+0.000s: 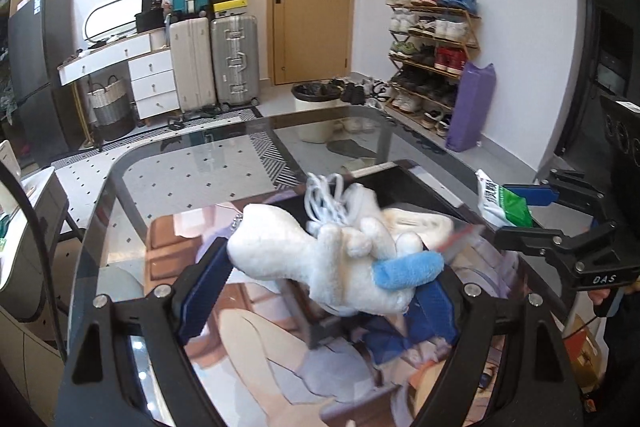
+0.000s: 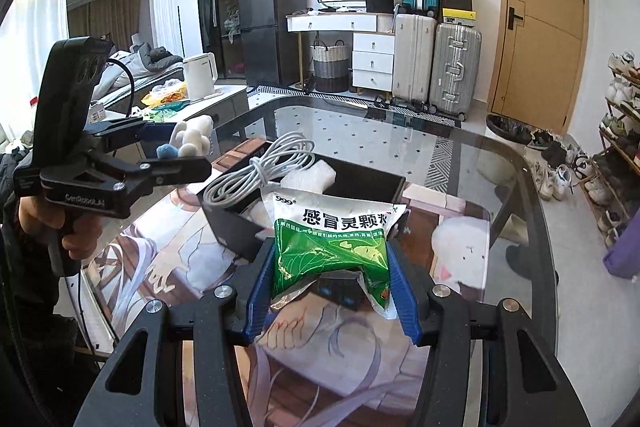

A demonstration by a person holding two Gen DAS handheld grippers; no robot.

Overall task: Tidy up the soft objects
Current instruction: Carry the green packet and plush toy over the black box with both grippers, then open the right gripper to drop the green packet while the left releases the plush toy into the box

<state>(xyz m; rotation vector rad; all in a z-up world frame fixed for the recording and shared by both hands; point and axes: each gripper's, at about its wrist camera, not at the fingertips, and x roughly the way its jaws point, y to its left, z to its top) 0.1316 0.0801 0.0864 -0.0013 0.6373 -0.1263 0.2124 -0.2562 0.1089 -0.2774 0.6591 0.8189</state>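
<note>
My left gripper (image 1: 320, 287) is shut on a white plush toy (image 1: 320, 259) with a blue part and holds it above the black box (image 1: 424, 187); it also shows in the right wrist view (image 2: 176, 147) at the left. My right gripper (image 2: 332, 279) is shut on a green and white medicine pouch (image 2: 332, 247) just in front of the black box (image 2: 368, 183). The box holds a coiled white cable (image 2: 260, 175) and white soft items (image 2: 308, 179). The pouch also shows in the left wrist view (image 1: 504, 203) at the right.
The box stands on a printed mat (image 2: 200, 267) on a glass table (image 2: 440, 147). A white plush face (image 2: 464, 251) shows on the mat at the right. Suitcases (image 2: 436, 59), a white dresser (image 2: 360, 47), a shoe rack (image 1: 432, 59) and a door stand beyond.
</note>
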